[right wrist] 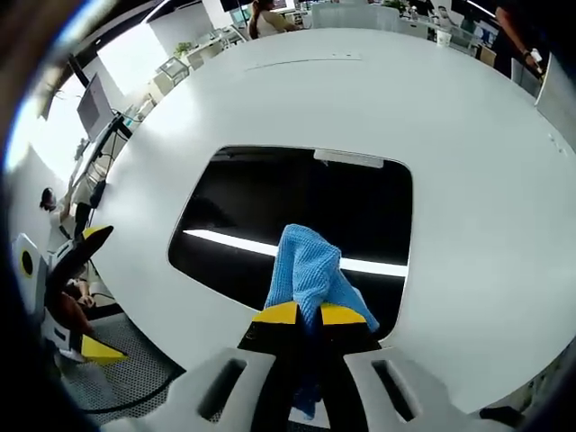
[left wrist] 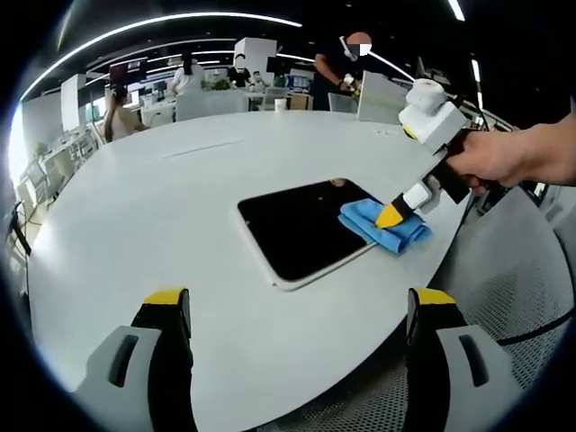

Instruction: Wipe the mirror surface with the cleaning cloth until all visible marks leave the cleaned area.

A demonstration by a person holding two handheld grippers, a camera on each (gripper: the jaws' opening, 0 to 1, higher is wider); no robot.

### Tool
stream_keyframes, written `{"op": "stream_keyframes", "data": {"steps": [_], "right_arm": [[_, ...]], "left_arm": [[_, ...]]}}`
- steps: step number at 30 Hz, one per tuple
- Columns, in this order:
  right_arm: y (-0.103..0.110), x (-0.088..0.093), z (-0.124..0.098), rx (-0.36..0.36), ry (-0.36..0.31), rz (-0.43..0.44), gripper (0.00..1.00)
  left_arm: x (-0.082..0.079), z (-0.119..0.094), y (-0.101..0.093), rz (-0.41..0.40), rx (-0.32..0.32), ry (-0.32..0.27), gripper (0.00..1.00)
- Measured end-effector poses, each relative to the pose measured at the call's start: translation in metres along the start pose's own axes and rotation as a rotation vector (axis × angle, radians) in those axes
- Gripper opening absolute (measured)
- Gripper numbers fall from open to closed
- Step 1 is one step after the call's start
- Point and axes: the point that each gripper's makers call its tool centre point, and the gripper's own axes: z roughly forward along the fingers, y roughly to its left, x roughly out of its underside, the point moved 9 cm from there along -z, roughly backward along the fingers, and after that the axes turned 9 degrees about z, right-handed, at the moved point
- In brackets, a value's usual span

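My right gripper [right wrist: 301,313] is clamped on the blue cleaning cloth [right wrist: 310,270], jaws pinched tight, pressing it onto the mirror's near edge. In the left gripper view, the cloth [left wrist: 385,225] lies at the right corner of the dark mirror [left wrist: 301,227], flat on the white table [left wrist: 180,198]. My left gripper [left wrist: 301,310] hangs back over the near table, jaws wide, holding nothing.

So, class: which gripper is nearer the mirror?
Right. The right gripper, shut on the blue cloth, is at the mirror; the left gripper hangs open, back from its edge.
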Motion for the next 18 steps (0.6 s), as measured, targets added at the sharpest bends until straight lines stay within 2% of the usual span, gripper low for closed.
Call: {"op": "stream_keyframes", "data": {"steps": [9, 18], "right_arm": [[-0.001, 0.000, -0.002, 0.000, 0.006, -0.009, 0.01], [-0.015, 0.000, -0.005, 0.003, 0.002, 0.007, 0.01]], "left_arm": [[0.001, 0.000, 0.001, -0.009, -0.005, 0.004, 0.99], [0.001, 0.000, 0.001, -0.008, -0.007, 0.008, 0.99]]}}
